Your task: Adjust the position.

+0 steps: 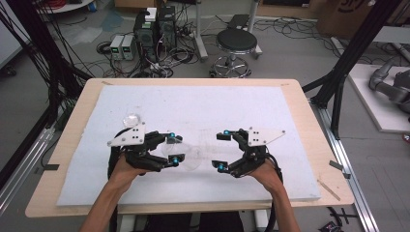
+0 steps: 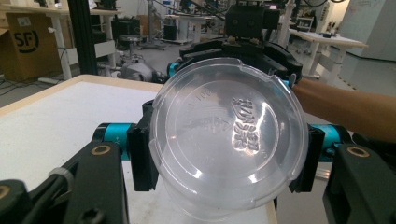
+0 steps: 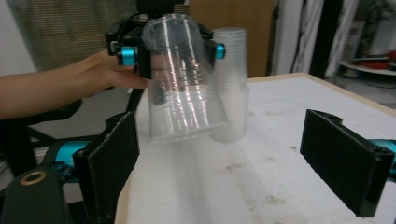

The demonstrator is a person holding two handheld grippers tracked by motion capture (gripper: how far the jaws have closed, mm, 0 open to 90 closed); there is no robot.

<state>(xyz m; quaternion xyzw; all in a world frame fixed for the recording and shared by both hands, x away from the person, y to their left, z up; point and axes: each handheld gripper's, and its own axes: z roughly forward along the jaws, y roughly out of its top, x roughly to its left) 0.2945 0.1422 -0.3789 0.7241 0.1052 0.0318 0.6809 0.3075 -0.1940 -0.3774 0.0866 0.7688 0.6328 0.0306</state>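
Observation:
A clear plastic cup (image 1: 189,155) hangs above the white mat, with my left gripper (image 1: 174,146) shut on it near its base. In the left gripper view the cup's round base (image 2: 229,140) faces the camera between the two black pads (image 2: 142,158). From the right gripper view the cup (image 3: 180,84) is tilted, its wide rim lowest, held by the left gripper (image 3: 170,49). My right gripper (image 1: 223,150) stands open a short way to the cup's right, its pads (image 3: 348,163) wide apart with nothing between them.
A stack of clear cups (image 1: 131,119) stands on the mat (image 1: 208,106) behind the left gripper and appears behind the held cup as the stack (image 3: 229,79) in the right gripper view. The wooden table edge (image 1: 321,145) frames the mat. A stool (image 1: 236,43) and electronics stand beyond.

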